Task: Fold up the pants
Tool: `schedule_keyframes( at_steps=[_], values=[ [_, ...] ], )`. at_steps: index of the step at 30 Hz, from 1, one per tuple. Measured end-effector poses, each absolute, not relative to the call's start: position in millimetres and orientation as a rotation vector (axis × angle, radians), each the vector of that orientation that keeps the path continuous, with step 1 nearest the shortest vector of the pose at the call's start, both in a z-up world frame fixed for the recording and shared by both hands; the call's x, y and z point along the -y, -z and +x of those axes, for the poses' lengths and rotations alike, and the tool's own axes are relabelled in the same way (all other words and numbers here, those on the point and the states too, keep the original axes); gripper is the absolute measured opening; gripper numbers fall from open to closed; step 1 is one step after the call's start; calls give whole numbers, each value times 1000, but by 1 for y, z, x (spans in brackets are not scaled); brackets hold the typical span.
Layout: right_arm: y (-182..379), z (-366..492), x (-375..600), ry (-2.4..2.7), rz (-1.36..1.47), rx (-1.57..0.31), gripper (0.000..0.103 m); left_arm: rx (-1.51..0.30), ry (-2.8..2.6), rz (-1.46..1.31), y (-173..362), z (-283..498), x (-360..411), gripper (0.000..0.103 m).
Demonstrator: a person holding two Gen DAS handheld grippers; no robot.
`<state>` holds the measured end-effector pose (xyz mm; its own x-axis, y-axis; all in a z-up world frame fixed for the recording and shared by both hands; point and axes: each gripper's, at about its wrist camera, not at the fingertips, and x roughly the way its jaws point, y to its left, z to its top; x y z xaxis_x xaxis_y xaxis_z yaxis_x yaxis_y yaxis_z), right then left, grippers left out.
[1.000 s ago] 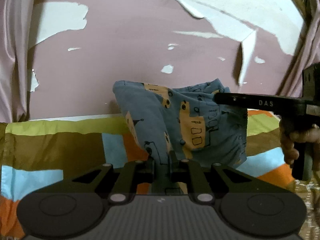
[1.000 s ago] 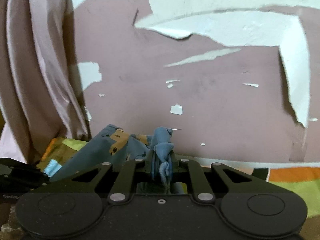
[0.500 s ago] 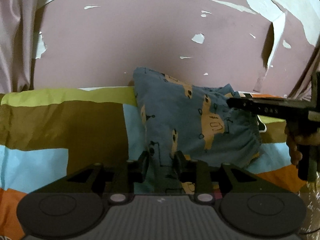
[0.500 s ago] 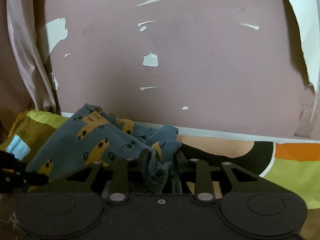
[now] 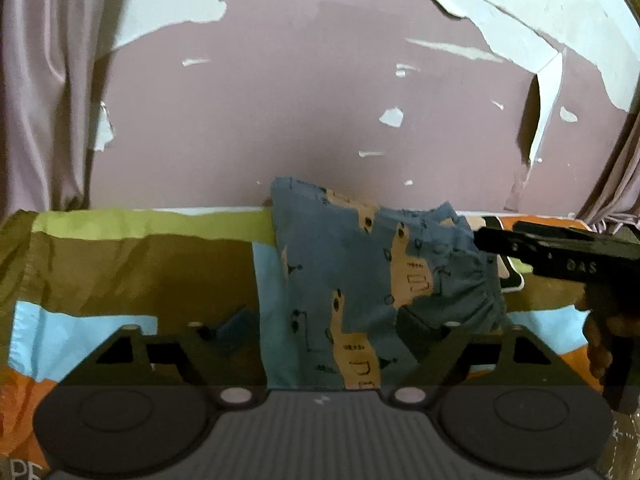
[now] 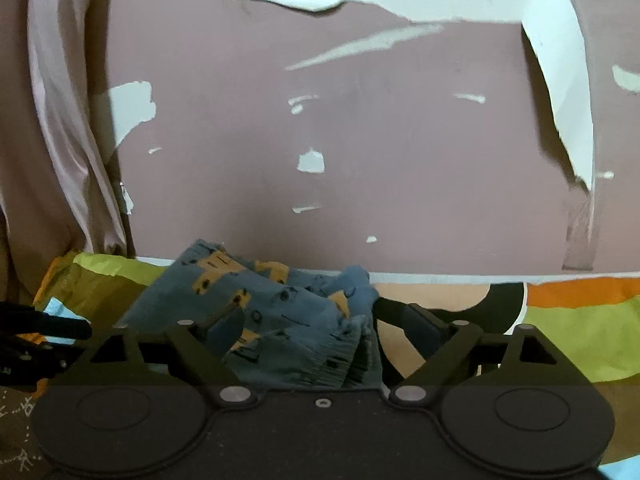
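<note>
The blue pants point(image 5: 360, 264) with yellow vehicle prints lie folded on the patchwork bedspread point(image 5: 132, 264), close to the wall. My left gripper point(image 5: 320, 328) has its jaws opening wide, and the near edge of the pants lies loose between the fingers point(image 5: 420, 332) without being pressed. In the right wrist view the pants point(image 6: 280, 316) show their gathered waistband end between the spread fingers point(image 6: 412, 320) of my right gripper point(image 6: 308, 328), whose jaws are also opening. The right gripper's black body point(image 5: 560, 256) and the hand holding it appear at the right edge of the left wrist view.
A pink wall point(image 5: 280, 120) with peeling paint rises right behind the bed. A pale curtain point(image 5: 44, 92) hangs at the left. The bedspread point(image 6: 580, 328) extends to the right in green and orange patches. The left gripper's finger point(image 6: 40, 324) shows at the left edge.
Both grippers went from shut on the pants to wide open. The pants dropped from hanging bunched in the air to lying on the bedspread. Both hands came down slightly.
</note>
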<state>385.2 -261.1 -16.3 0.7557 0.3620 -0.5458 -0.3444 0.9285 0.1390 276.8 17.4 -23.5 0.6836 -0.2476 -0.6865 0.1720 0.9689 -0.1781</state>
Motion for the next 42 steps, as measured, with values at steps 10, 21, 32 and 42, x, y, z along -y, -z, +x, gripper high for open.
schedule_keyframes(
  at_steps=[10, 21, 32, 42],
  values=[
    [-6, 352, 262, -352, 48, -529, 102, -725, 186, -111, 6, 261, -23, 101],
    [-20, 318, 268, -331, 64, -512, 102, -700, 173, -92, -7, 232, -23, 103],
    [-27, 287, 269, -335, 82, -494, 102, -673, 173, -53, -13, 207, -23, 103],
    [-22, 256, 268, -338, 66, -482, 102, -661, 157, -31, -8, 184, -25, 103]
  ],
)
